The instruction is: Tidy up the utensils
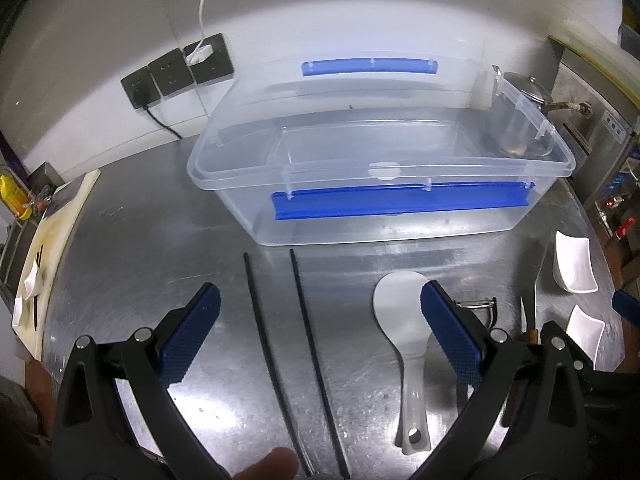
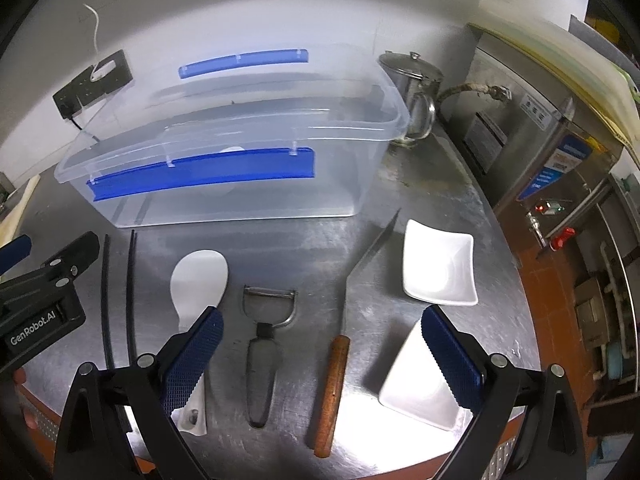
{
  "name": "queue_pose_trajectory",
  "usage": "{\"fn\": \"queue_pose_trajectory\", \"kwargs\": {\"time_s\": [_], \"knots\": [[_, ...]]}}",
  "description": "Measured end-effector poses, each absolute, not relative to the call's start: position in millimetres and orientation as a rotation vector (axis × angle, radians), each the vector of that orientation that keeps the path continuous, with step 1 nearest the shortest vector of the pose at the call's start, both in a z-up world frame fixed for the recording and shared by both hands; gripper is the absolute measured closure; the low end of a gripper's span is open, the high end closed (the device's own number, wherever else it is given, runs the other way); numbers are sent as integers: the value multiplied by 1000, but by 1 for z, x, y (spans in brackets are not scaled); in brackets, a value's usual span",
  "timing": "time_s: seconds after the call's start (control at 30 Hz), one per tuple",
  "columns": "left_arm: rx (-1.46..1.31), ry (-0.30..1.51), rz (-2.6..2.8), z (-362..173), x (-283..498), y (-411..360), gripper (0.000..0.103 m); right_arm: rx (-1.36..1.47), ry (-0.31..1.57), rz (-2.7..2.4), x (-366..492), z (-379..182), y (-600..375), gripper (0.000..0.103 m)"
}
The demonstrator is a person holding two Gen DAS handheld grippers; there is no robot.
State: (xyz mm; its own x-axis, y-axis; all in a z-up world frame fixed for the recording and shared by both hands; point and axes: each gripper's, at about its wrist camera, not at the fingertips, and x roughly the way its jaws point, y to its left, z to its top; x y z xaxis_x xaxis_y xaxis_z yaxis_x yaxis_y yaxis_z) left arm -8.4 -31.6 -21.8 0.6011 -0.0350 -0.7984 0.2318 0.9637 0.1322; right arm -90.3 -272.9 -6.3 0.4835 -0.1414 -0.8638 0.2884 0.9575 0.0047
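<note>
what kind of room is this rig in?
Probably a commercial or canteen kitchen: a stainless steel counter, a lidded steel pot by steel appliances, and utensils laid out, such as a peeler and knife, before a clear plastic bin.

Steel tabletop (image 2: 420,184) is the landmark. At its back right corner: lidded steel kettle (image 2: 414,92), near the wall. On the wall behind its back left: black socket strip (image 1: 178,70), white plug (image 1: 199,55) and a black one in. Off its right edge: steel appliance (image 2: 532,136). On its left edge: cutting board (image 1: 60,236).
</note>
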Motion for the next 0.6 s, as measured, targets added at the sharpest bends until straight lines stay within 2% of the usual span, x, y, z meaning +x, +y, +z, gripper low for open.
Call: {"fn": "queue_pose_trajectory", "kwargs": {"time_s": [0.6], "knots": [[245, 932, -131, -24, -9, -27, 6, 138, 1047, -247, -89, -8, -269, 5]]}}
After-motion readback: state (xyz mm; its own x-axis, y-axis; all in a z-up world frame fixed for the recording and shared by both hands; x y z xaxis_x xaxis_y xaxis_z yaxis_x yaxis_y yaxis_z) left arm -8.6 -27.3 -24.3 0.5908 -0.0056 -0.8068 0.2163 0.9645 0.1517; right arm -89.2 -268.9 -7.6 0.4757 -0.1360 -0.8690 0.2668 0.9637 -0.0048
